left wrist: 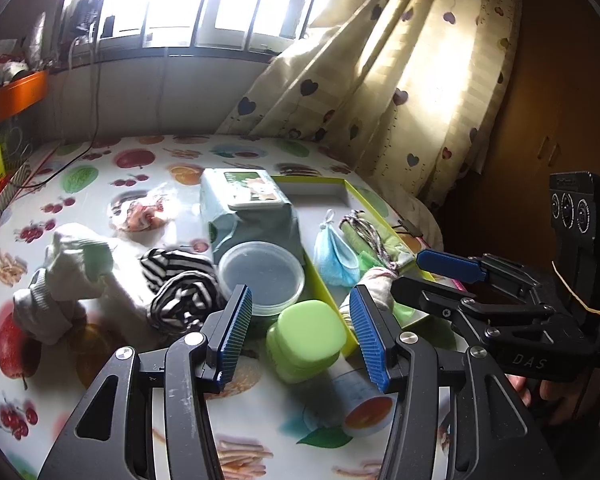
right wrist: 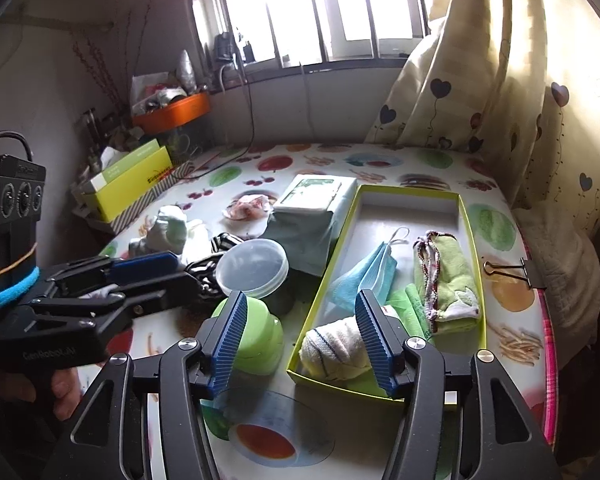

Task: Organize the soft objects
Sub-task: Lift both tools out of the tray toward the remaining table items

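A shallow yellow-green box [right wrist: 470, 232] lies on the fruit-print table and holds a blue face mask [right wrist: 364, 276], a rolled green cloth with a braided cord [right wrist: 448, 284] and a rolled white towel [right wrist: 336, 350]. The box also shows in the left wrist view [left wrist: 364, 196]. A black-and-white striped cloth [left wrist: 180, 284] and pale socks [left wrist: 72, 268] lie loose left of the box. My left gripper [left wrist: 302, 334] is open and empty above a green lidded tub [left wrist: 308, 336]. My right gripper [right wrist: 300, 342] is open and empty over the box's near end, by the towel.
A wet-wipes pack [left wrist: 248, 208], a clear round container [left wrist: 262, 276] and a clear lid [right wrist: 272, 428] lie by the box. A crumpled wrapper [left wrist: 144, 212] lies further back. A binder clip [right wrist: 516, 268] sits at the table's right edge. Curtain [right wrist: 500, 80] hangs right; yellow boxes [right wrist: 132, 176] stand left.
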The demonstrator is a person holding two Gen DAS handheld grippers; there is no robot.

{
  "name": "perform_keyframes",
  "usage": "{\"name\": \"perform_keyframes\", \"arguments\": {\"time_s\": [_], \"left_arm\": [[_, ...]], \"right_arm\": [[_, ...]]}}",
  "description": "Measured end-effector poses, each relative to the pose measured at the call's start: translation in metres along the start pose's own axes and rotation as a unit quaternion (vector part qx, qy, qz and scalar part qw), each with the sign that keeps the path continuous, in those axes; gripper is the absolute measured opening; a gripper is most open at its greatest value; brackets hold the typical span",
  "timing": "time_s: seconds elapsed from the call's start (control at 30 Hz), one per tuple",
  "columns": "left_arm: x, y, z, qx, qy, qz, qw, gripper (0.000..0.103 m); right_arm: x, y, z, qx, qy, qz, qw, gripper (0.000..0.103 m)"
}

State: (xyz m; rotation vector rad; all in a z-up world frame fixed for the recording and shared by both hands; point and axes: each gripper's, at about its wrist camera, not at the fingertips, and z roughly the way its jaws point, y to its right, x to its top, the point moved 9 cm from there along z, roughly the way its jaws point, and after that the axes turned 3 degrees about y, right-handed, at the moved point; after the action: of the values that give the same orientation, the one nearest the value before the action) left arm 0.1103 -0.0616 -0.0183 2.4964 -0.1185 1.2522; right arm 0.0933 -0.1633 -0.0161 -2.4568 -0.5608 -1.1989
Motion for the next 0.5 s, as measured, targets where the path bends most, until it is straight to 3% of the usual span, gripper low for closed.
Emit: {"name": "perform_keyframes", "arguments": {"time_s": [0.5], "left_arm": [[-0.003,-0.045,-0.016,0.023,0.009,-0.031,0.9992,0.052]], "right_arm": [[0.011,-0.037,0.015,0.026,-0.004,-0.031,0.999,0.06]]}}
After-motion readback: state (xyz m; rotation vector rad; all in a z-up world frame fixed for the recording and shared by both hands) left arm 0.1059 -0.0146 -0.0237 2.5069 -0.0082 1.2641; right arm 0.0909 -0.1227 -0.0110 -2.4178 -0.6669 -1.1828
